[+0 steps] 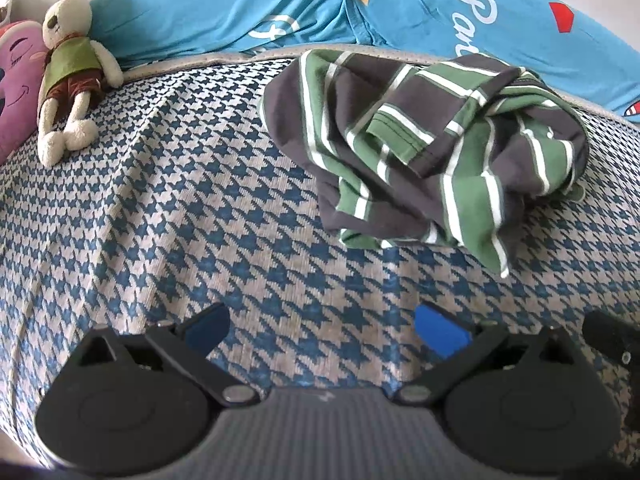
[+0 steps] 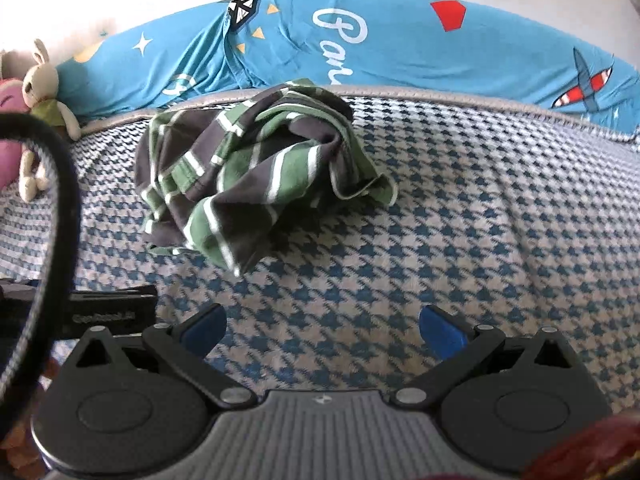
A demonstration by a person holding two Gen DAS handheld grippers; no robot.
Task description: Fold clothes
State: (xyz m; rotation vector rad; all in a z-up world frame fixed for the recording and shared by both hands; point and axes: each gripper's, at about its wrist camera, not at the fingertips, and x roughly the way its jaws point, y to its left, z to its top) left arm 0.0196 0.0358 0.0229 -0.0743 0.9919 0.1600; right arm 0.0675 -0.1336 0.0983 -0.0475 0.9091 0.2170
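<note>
The shirt (image 1: 424,152) lies crumpled on the bed (image 1: 180,208), ahead and right of the left gripper (image 1: 324,330), ahead and left of the right gripper (image 2: 322,328). Both hover empty, jaws spread wide. Best to pinch a hem edge, not the bunched middle, then spread it flat.

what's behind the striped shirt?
Behind the crumpled striped shirt: the mat's grey edge, then blue printed bedding. The stretch directly behind the shirt is hidden.
</note>
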